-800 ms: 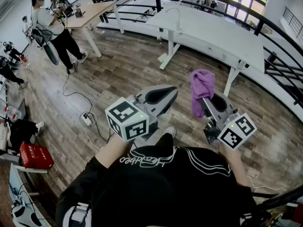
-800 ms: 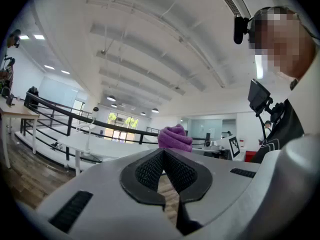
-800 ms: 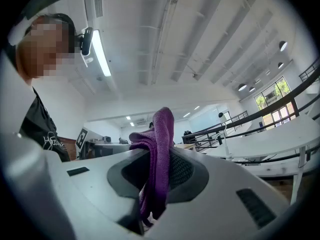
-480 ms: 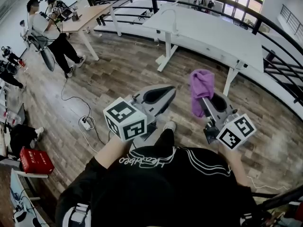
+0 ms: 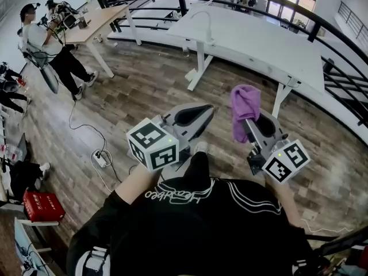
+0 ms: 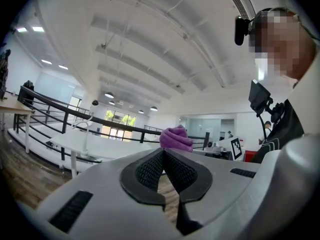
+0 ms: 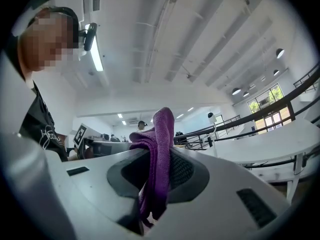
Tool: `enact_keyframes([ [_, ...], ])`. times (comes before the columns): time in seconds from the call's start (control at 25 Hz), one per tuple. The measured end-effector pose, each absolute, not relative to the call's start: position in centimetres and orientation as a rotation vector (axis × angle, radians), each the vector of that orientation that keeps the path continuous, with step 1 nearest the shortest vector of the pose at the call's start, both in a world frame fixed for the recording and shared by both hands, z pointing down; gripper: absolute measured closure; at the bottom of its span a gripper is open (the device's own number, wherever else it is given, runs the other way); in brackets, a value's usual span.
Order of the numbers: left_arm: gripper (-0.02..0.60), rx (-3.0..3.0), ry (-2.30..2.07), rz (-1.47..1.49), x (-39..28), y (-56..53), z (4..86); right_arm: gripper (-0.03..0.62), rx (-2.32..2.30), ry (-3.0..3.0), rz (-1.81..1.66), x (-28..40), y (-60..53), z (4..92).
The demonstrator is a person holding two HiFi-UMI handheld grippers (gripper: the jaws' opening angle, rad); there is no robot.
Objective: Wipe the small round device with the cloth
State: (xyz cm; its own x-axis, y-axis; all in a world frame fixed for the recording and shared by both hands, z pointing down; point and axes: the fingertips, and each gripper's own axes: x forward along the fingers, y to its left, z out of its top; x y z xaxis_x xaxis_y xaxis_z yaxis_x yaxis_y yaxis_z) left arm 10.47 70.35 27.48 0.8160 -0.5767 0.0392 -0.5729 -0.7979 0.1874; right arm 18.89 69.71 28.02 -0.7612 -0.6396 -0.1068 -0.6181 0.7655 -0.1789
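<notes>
Right claw (image 5: 250, 124) clamped on purple cloth (image 5: 244, 103), left claw (image 5: 206, 110) closed, empty

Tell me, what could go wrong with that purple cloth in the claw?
1. The cloth is only pinched in the right claw, with a floppy bunch sticking up above it. It might slip out and land on the floor.
2. A cable and a power strip lie on that floor over at the left. Feet could catch there.
3. The left claw is shut and empty, so it isn't ready to steady anything.
</notes>
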Motion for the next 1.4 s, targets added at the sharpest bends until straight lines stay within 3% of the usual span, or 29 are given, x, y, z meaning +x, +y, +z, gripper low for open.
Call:
enact_keyframes([
  [0.84, 0.572, 2.798, -0.867, 0.068, 2.9, 23.2, 28.4, 0.528, -1.091, 2.734, -0.292, 13.4, 23.4, 27.5],
  [1.4, 0.572, 2.867, -0.855, 0.072, 2.7, 15.1, 28.4, 0.528, -1.12, 2.727, -0.294, 14.5, 15.8, 28.0],
])
